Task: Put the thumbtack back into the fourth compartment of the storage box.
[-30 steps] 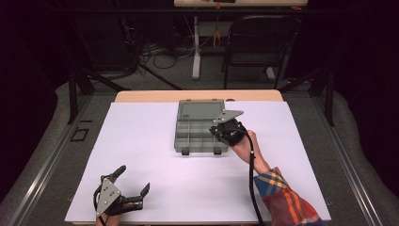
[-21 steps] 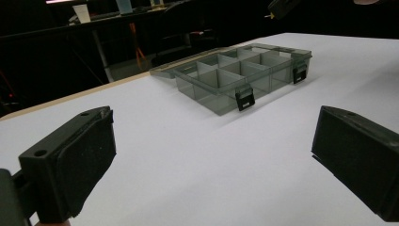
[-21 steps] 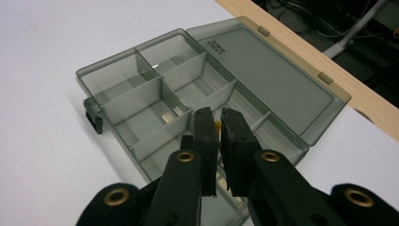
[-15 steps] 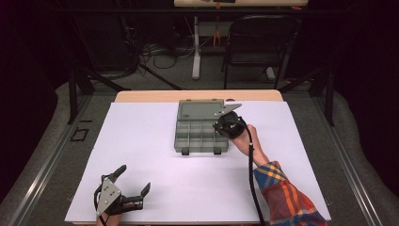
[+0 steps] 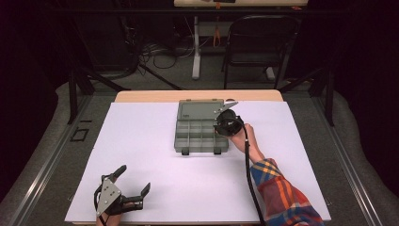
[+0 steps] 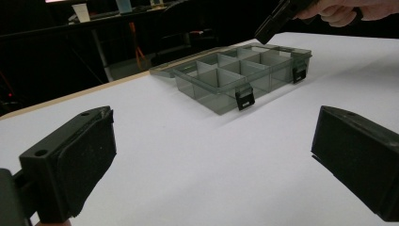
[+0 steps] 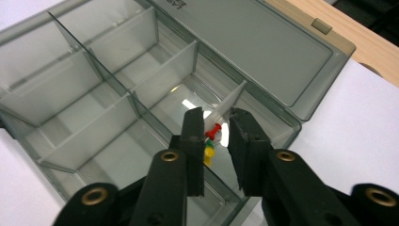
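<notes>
A grey clear compartment box point(image 5: 194, 139) lies open at the middle back of the white table, its lid point(image 5: 199, 110) folded back flat. My right gripper point(image 5: 218, 128) hangs over the box's right side, jaws a little apart. In the right gripper view, small pushpins point(image 7: 212, 134), red, green and yellow, show in the narrow gap of my right gripper point(image 7: 216, 115), above a right-hand compartment of the box point(image 7: 94, 70). I cannot tell if they rest on its floor. My left gripper point(image 5: 135, 177) lies wide open near the front left edge, holding nothing. From the left gripper point(image 6: 211, 155), the box point(image 6: 235, 75) is far ahead.
A white sheet point(image 5: 155, 155) covers the table, with a wooden strip point(image 5: 141, 96) at its back edge. A dark chair point(image 5: 261, 52) and table legs stand beyond. The right gripper's cable point(image 5: 248, 174) trails toward the plaid sleeve point(image 5: 282, 193).
My right gripper has moved slightly farther over the box's right side. The left gripper has stayed in place.
</notes>
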{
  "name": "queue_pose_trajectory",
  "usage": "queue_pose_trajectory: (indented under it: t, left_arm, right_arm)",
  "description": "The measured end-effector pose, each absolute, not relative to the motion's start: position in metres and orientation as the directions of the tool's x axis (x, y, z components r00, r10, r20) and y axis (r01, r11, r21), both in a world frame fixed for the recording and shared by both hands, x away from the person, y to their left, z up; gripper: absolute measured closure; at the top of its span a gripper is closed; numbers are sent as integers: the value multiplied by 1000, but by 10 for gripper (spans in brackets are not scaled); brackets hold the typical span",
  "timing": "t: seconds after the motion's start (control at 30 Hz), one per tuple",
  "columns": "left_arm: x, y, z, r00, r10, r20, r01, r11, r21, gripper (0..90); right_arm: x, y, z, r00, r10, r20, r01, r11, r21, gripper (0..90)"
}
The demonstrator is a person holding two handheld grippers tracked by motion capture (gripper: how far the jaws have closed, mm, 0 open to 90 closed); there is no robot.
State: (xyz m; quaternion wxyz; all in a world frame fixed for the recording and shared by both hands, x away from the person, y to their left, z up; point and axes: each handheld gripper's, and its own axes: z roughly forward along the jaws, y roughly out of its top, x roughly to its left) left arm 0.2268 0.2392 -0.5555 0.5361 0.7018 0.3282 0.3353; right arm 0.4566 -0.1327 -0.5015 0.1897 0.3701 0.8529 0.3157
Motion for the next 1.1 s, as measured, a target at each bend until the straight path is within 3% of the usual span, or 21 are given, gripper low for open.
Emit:
queue_pose_trajectory:
  t: [0.07, 0.1, 0.17, 0.3, 0.43, 0.8, 1.1]
  left_arm:
    - [227, 239, -556, 559, 821, 117, 102, -209, 973, 3]
    - [227, 239, -556, 560, 820, 117, 102, -208, 973, 3]
    - [227, 239, -555, 560, 820, 119, 100, -210, 973, 3]
    - [227, 239, -555, 560, 820, 119, 101, -210, 973, 3]
    - [227, 239, -556, 560, 820, 119, 101, -210, 972, 2]
    - [227, 238, -556, 560, 820, 118, 102, -209, 972, 2]
    - [227, 238, -556, 560, 820, 116, 104, -209, 972, 2]
  right_arm:
    - [456, -135, -499, -657, 749, -87, 502, 520, 691, 686]
    - [453, -137, -496, -660, 747, -75, 496, 509, 703, 598]
    - [452, -138, -494, -660, 748, -66, 496, 501, 709, 551]
    - [440, -146, -485, -687, 726, -27, 473, 475, 742, 300]
    - [424, -152, -476, -709, 705, -26, 429, 460, 778, 176]
    - [374, -168, -465, -755, 654, -47, 339, 451, 826, 69]
    - [344, -182, -466, -768, 639, -46, 311, 435, 845, 39]
